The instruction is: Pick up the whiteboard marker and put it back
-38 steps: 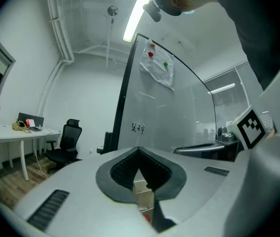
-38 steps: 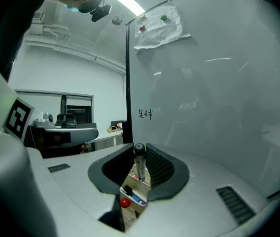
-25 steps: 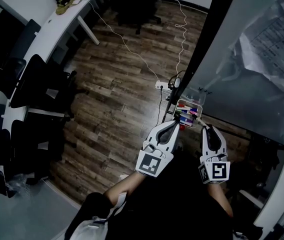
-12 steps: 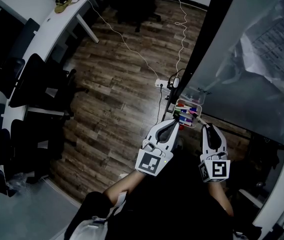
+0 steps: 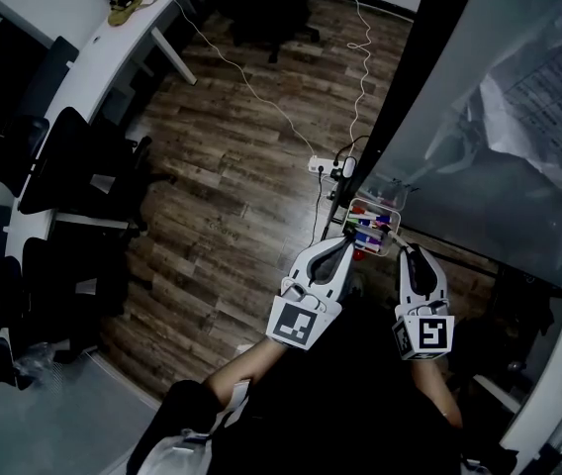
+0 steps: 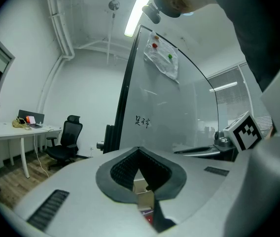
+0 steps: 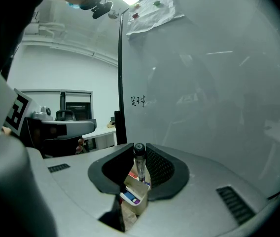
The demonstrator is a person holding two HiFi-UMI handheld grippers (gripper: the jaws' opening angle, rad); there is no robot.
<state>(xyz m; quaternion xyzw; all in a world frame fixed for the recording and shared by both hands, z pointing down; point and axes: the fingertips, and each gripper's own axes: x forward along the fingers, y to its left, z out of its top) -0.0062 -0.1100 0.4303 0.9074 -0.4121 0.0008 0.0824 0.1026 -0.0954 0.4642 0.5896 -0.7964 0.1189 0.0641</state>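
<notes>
Wood flooring lay underneath. Nearest, the left gripper point(image 6: 139, 152) was closed, empty; the right gripper point(image 7: 139, 151) clamped the whiteboard marker point(image 7: 140, 169) upright near the marker tray point(image 5: 358, 207) by the whiteboard point(image 7: 204, 83). Probably the return step: lower it, then release.

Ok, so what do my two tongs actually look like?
The left tongs and right tongs match: pale grey moulded bodies with slotted vents, dark ribbed pads inside the tips, and a cube with black-and-white square markers at the rear.
</notes>
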